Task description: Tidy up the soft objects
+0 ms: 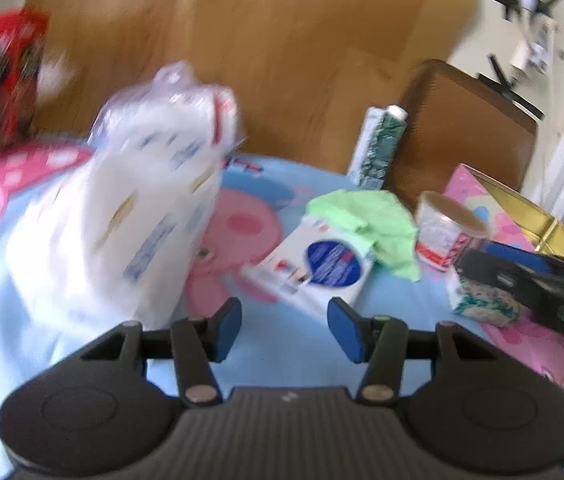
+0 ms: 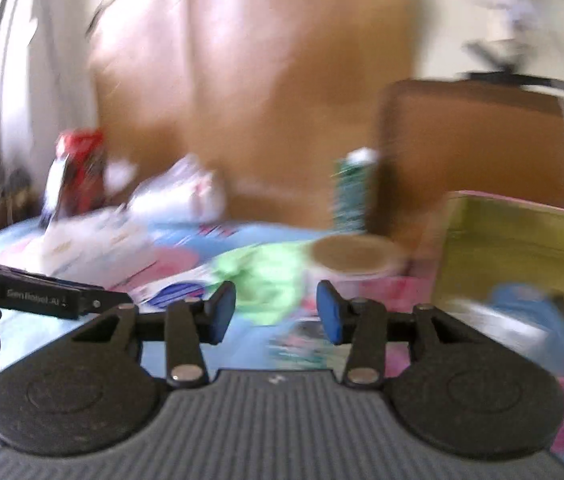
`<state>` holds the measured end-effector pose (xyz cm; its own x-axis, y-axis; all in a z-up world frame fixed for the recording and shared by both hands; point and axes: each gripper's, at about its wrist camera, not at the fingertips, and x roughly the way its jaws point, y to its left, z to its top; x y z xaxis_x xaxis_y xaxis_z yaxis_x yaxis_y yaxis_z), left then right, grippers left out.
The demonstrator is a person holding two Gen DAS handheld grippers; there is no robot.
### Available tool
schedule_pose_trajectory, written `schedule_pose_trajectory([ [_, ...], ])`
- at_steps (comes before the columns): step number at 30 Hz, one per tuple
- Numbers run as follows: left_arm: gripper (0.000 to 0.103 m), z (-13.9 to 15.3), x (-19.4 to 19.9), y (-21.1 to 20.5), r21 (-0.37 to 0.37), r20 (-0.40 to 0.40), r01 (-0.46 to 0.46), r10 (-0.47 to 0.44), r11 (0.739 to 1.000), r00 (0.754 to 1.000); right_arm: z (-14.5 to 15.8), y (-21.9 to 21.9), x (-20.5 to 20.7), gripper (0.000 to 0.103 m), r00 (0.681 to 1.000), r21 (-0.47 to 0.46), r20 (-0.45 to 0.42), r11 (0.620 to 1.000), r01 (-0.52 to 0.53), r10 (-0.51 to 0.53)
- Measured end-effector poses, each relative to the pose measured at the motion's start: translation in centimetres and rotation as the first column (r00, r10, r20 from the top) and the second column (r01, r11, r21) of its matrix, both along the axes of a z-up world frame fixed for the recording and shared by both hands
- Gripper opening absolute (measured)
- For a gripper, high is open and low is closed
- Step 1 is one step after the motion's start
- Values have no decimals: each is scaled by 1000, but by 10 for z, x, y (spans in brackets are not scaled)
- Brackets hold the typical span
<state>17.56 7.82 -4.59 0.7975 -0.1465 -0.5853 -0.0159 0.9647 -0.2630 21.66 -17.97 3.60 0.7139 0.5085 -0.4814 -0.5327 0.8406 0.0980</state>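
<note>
Both my tongs hang wide and hold nothing above the cartoon blanket (image 1: 294, 360). Between the blue pads of my left gripper (image 1: 284, 328) I see a white box (image 1: 314, 268), with the green cloth (image 1: 370, 220) draped over its far end. A white plastic-wrapped pack (image 1: 130, 208) stands to the left. My right gripper (image 2: 276, 310) points at the same green cloth, with a paper tub (image 2: 356, 260) just to its right and a pink box (image 2: 522, 240) farther right.

wall: cream (image 1: 478, 40) | furniture: wooden wardrobe (image 1: 282, 40), brown headboard (image 1: 470, 128) | light: daylight, soft
</note>
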Motion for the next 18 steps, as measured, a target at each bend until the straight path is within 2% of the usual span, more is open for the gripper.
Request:
schedule_pose_trajectory([
  [3,49,1,-6,2,-3,63,-7,7,1000,998,-11,39,35,48,995,4,-98,1000,-23,23],
  [7,49,1,-1,-7,33,63,7,-9,999,998,-28,66,83,48,974,11,-225,999,35,-32],
  [9,49,2,-4,-5,25,73,10,-12,1000,997,-39,69,95,25,950,24,-311,999,47,-37],
  [10,49,3,-5,-3,17,77,8,-10,1000,997,-42,68,98,8,941,73,-337,997,37,-10],
  [11,49,3,-6,-1,7,80,6,-7,1000,997,-39,64,96,5,936,103,-353,993,49,-9],
  [13,49,3,-4,1,-11,80,9,-8,1000,997,-22,54,76,5,956,114,-291,990,79,-43],
  [18,49,4,-7,5,-51,97,34,-29,998,995,8,2,-4,5,979,209,-197,978,-16,58],
])
